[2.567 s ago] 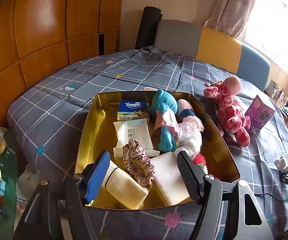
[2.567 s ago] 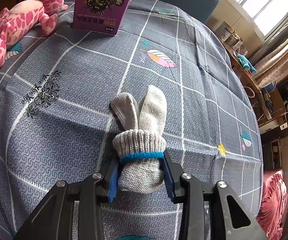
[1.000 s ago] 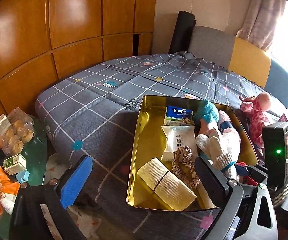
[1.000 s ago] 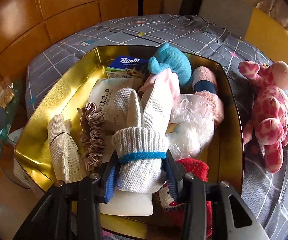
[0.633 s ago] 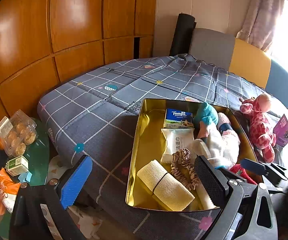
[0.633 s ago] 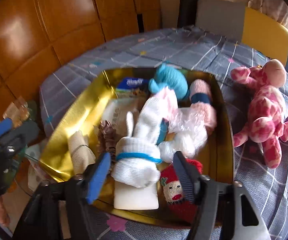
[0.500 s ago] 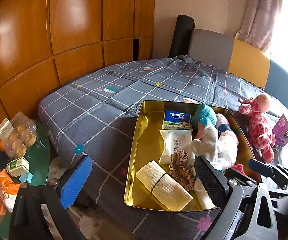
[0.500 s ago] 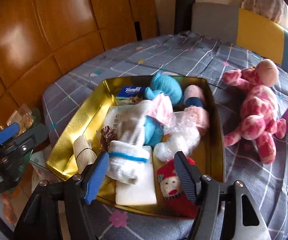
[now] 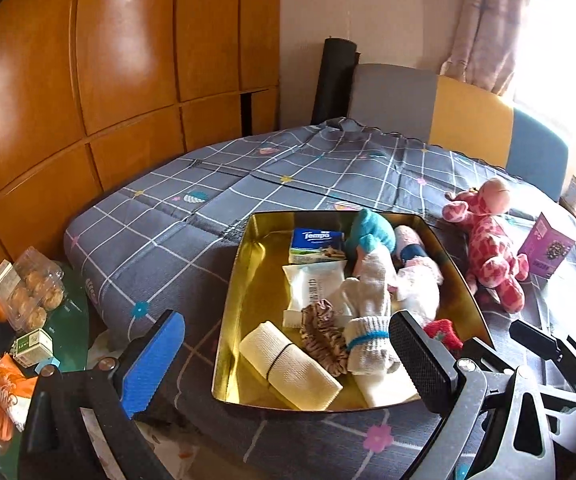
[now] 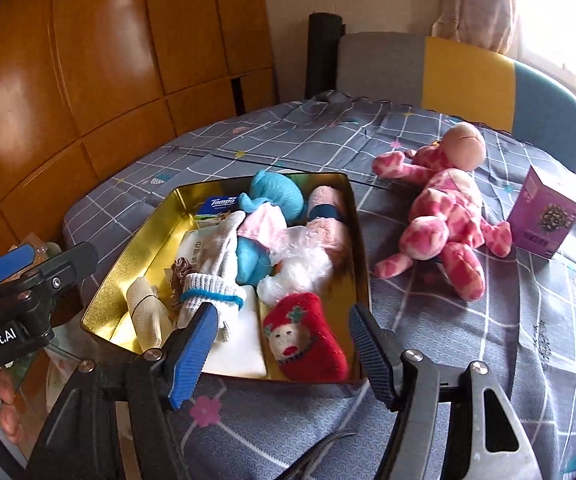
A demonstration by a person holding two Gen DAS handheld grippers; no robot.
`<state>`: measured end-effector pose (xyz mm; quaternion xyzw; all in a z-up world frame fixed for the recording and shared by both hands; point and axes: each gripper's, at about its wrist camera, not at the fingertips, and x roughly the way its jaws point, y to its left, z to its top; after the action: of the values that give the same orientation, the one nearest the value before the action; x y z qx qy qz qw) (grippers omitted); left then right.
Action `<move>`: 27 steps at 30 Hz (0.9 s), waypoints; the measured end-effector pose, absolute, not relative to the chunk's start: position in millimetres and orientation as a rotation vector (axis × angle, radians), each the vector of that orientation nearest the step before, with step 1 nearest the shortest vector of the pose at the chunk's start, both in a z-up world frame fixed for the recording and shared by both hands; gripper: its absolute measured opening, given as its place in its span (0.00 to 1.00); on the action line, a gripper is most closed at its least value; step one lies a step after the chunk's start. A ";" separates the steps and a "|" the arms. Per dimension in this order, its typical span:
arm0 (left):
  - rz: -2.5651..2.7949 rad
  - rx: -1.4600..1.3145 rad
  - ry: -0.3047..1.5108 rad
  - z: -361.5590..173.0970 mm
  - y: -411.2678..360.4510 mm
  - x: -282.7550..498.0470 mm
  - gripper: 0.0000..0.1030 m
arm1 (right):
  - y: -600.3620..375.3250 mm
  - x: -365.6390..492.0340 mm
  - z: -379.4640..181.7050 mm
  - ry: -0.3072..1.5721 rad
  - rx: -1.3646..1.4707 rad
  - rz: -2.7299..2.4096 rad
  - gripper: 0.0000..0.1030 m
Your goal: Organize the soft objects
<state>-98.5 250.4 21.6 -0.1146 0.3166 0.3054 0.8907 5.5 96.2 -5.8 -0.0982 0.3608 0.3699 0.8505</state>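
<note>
Gold tin tray [image 9: 244,280] is sitting on the grey checked bedspread [image 9: 160,236], and the rolled white socks [image 9: 368,320] with the blue band are lying inside it now, draped over the white packet [image 9: 312,284] and next to the brown scrunchie [image 9: 324,338]. My right gripper [image 10: 280,344] has just been opening its fingers, and they're standing apart with nothing between them, hanging over the near edge of the tray above the red Christmas sock [image 10: 308,336]. My left gripper [image 9: 288,364] is also wide open and holding nothing, with its blue pad out over the near left corner of the bed. Also sharing the tray: a tissue pack [image 9: 316,246], a teal sock roll [image 9: 368,234], a pink fluffy sock [image 10: 326,220] and a beige rolled bandage [image 9: 288,364]. Pink spotted giraffe [image 10: 444,216] is lying on the bedspread to the right of the tray, with a purple box [image 10: 544,220] standing just beyond it.
</note>
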 end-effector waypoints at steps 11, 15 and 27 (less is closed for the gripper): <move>0.614 -0.224 0.658 23.2 240.8 -97.1 1.00 | 84.2 7.6 -7.2 0.767 -0.181 0.749 0.67; 0.611 -0.223 0.660 23.4 239.6 -97.0 1.00 | 82.7 8.0 -7.5 0.768 -0.176 0.746 0.67; 0.611 -0.223 0.663 22.9 241.6 -96.7 1.00 | 82.4 7.6 -6.8 0.767 -0.174 0.743 0.67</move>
<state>-96.7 241.6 22.9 -0.1077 0.3199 0.2944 0.8941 7.6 82.4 -6.8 -0.0828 0.3651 0.3534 0.8573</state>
